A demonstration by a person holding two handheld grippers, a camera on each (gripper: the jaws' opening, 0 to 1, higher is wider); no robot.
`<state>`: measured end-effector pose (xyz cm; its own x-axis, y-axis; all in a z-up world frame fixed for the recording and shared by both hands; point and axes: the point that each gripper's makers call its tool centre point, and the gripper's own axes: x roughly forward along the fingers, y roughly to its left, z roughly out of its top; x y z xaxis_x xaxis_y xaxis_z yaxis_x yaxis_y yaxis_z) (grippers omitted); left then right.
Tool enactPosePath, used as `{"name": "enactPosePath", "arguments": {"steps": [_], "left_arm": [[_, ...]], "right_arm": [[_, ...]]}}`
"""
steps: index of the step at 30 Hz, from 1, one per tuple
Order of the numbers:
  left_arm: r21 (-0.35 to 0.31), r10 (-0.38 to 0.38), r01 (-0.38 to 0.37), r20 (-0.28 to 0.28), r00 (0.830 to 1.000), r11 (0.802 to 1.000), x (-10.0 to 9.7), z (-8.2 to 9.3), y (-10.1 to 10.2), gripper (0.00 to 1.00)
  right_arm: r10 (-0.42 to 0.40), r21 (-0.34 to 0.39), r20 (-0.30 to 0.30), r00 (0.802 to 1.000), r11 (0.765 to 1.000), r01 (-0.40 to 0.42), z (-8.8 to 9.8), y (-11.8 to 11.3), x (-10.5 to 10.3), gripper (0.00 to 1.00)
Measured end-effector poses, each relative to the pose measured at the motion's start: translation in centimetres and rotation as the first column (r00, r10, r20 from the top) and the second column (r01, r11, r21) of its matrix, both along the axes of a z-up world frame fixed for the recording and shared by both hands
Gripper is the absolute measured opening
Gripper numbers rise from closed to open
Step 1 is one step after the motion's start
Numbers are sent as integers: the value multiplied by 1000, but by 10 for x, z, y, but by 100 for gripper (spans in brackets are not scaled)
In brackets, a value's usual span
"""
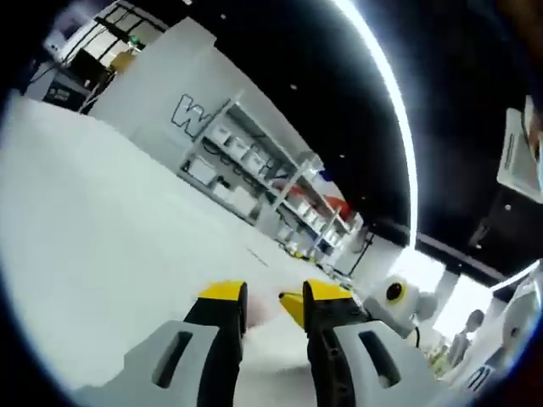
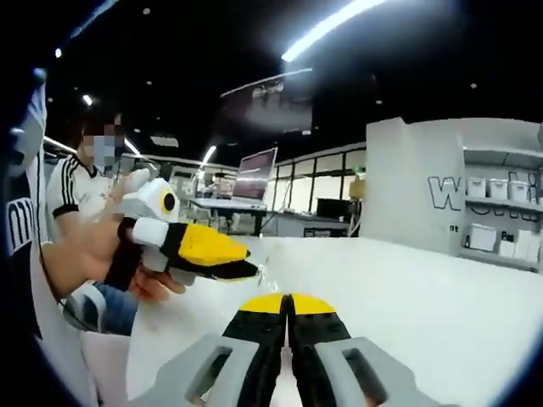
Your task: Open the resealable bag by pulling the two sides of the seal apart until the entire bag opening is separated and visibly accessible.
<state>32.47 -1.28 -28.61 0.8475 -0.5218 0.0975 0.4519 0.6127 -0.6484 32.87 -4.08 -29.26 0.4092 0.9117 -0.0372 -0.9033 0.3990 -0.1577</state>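
1. The clear, thin resealable bag (image 2: 265,273) is barely discernible beside the other yellow-tipped claw (image 2: 242,264); its seal cannot be made out.
2. Small white bins on the metal shelf rack (image 1: 254,174) are blurred.
3. The white surface (image 1: 93,254) is cut off by the view's edge.

Yellow-tipped black jaws on grey bodies for left gripper (image 1: 275,303) and right gripper (image 2: 288,307). White table (image 1: 93,237). White wall (image 2: 407,182) with grey lettering. Black ceiling (image 2: 212,59).

Large "W" on white wall (image 2: 441,193)
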Motion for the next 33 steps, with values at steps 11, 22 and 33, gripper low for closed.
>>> {"name": "enactPosePath", "arguments": {"steps": [11,22,33], "left_arm": [[-220,-32,12,-86,996,976,-2,-4,5,14],[-222,-32,5,-117,993,975,0,-11,1,14],[-224,-34,2,-137,990,975,-2,-15,-1,9]], "right_arm": [[3,-14,11,1000,1000,-3,-2,1,-2,0],[13,-59,57,998,998,-9,-9,1,-10,0],[14,-49,52,999,999,-12,-10,0,-12,0]]}}
